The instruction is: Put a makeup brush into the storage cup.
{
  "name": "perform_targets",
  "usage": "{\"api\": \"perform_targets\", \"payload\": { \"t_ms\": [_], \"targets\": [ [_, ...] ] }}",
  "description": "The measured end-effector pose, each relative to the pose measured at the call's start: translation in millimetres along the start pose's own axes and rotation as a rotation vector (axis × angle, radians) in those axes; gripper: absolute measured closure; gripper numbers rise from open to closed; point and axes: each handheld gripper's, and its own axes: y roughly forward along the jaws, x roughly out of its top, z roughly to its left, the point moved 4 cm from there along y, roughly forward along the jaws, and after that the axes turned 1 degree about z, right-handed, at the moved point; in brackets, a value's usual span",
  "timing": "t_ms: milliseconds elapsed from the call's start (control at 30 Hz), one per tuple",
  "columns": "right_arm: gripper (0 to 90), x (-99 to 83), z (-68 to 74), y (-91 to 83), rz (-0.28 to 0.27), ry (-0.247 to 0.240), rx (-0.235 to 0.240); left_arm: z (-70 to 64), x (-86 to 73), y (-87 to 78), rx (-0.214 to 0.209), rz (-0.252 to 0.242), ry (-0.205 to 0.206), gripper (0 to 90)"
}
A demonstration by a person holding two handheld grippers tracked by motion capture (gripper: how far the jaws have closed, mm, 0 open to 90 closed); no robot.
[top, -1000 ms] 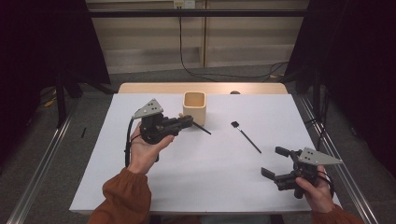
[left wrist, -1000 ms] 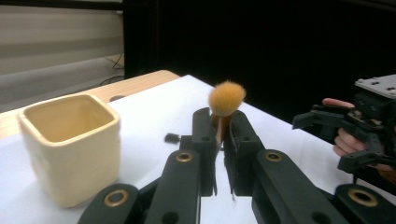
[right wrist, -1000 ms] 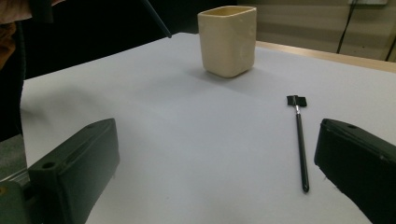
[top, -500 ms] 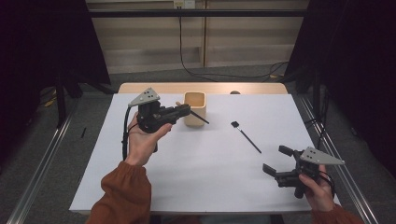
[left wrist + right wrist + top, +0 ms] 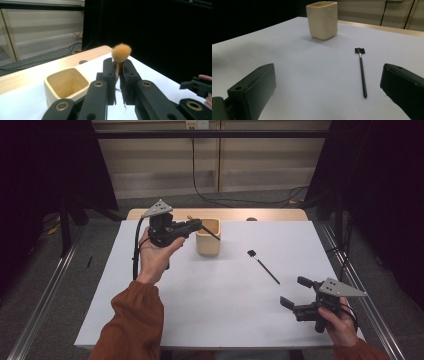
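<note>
Left gripper view: your left gripper (image 5: 119, 75) has its two black jaws nearly closed on the handle of a fluffy brush (image 5: 121, 53), whose orange-tan bristle head stands just above the jaw tips. Just below and to the left of the jaws sits the cream cup (image 5: 67, 85), square-mouthed and showing nothing inside from this angle.

From the high view, that left gripper (image 5: 196, 225) is held above the white table (image 5: 225, 310), right beside the cup (image 5: 208, 237), with the brush's dark handle angling down over the cup's rim.

The step in hand looks like dropping the brush into the cup. To do it well, tip the handle end down over the middle of the opening, lower it past the rim, and only then ease the jaws apart so the brush does not catch the wall or tip the cup.

Your right gripper (image 5: 300, 295) rests low near the table's front right corner, jaws spread wide with nothing between them. Ahead of it, well apart from the cup, a thin black brush (image 5: 361, 70) lies flat on the table, its small flat head pointing toward the cup (image 5: 322, 20).
</note>
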Motion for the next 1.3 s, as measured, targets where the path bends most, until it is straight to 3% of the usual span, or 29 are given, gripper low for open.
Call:
{"api": "perform_targets", "payload": {
  "t_ms": [133, 500, 700, 1000, 1300],
  "targets": [
    [0.0, -0.6, 0.3, 0.7, 0.009, -0.003, -0.002, 6.9, 1.3, 1.9, 0.021, -0.011, -0.002, 83.9],
    [0.0, -0.6, 0.7, 1.0, 0.008, -0.008, 0.001, 20.0, 1.6, 15.3, 0.106, 0.002, 0.042, 83.8],
    [0.0, -0.4, -0.1, 0.9, 0.010, -0.007, -0.001, 34.0, -1.8, 20.7, 0.143, 0.007, 0.015, 83.8],
    [0.0, -0.4, -0.2, 2.1, 0.007, -0.009, -0.005, 41.6, -2.7, 24.6, 0.161, 0.002, 0.007, 83.8],
    [0.2, -0.5, 0.3, 2.4, 0.006, -0.013, -0.003, 48.2, -7.4, 34.5, 0.173, 0.036, 0.005, 83.8]
  ]
}}
